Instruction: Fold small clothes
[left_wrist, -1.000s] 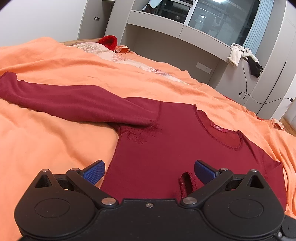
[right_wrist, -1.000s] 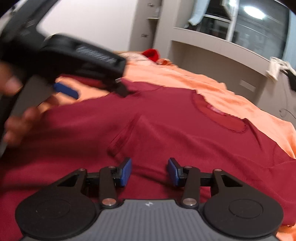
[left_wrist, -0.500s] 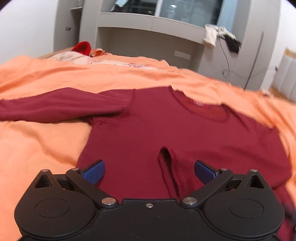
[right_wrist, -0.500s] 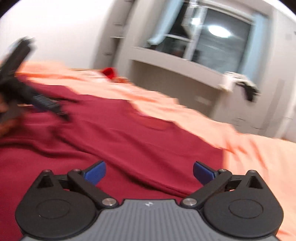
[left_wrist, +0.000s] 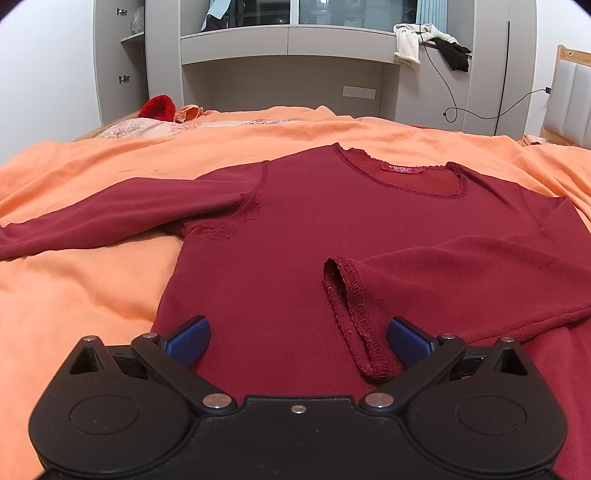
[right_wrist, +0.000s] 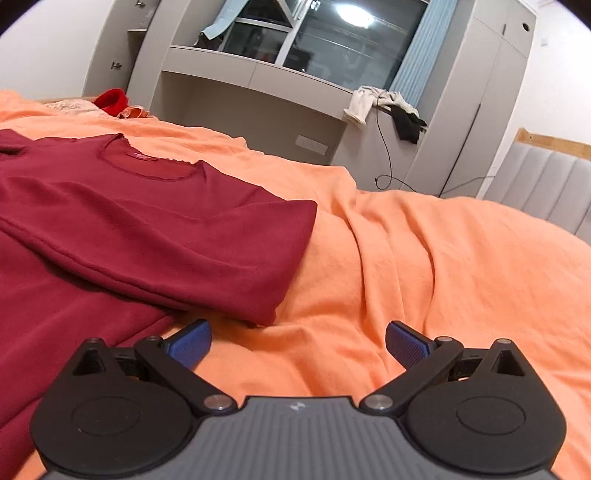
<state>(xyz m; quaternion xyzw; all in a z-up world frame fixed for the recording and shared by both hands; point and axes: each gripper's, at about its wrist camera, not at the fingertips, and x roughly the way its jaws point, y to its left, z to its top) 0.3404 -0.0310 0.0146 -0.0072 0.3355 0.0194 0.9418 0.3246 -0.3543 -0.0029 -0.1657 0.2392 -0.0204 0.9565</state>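
**Now: shirt flat on the bed, both tools empty**

Leftmost in my left wrist view, the long sleeve (left_wrist: 110, 218) of the dark red shirt (left_wrist: 295, 229) stretches out flat across the orange bedspread (left_wrist: 74, 295). Shirt lies front-up on the bed, neckline (left_wrist: 402, 177) toward the far side, pink label (left_wrist: 397, 169) showing inside the collar. Other sleeve is folded in across the chest; its cuff (left_wrist: 351, 314) lies open-mouthed on the shirt body, just ahead of my left hand-held gripper (left_wrist: 297, 338). That hand-held gripper's jaws stand wide apart over the lower part of the shirt, blue pads (left_wrist: 188, 339) clear of the cloth, nothing clamped. Cuff end sits close to the right pad; whether it touches, I cannot tell.

Far side: red item (left_wrist: 159, 107) at the bed's edge, grey wall unit (left_wrist: 288, 44) behind, pale and black garments (left_wrist: 428, 40) draped on its ledge, a cable (left_wrist: 447, 92) hanging down.

Right wrist view: shirt (right_wrist: 129, 221) fills the left, folded sleeve edge (right_wrist: 288, 258) ending on the bedspread (right_wrist: 424, 266). My right hand-held gripper (right_wrist: 297, 341) is spread fully, over bare orange cloth just beside the shirt's edge, holding nothing. Padded headboard (right_wrist: 546, 184) at far right.
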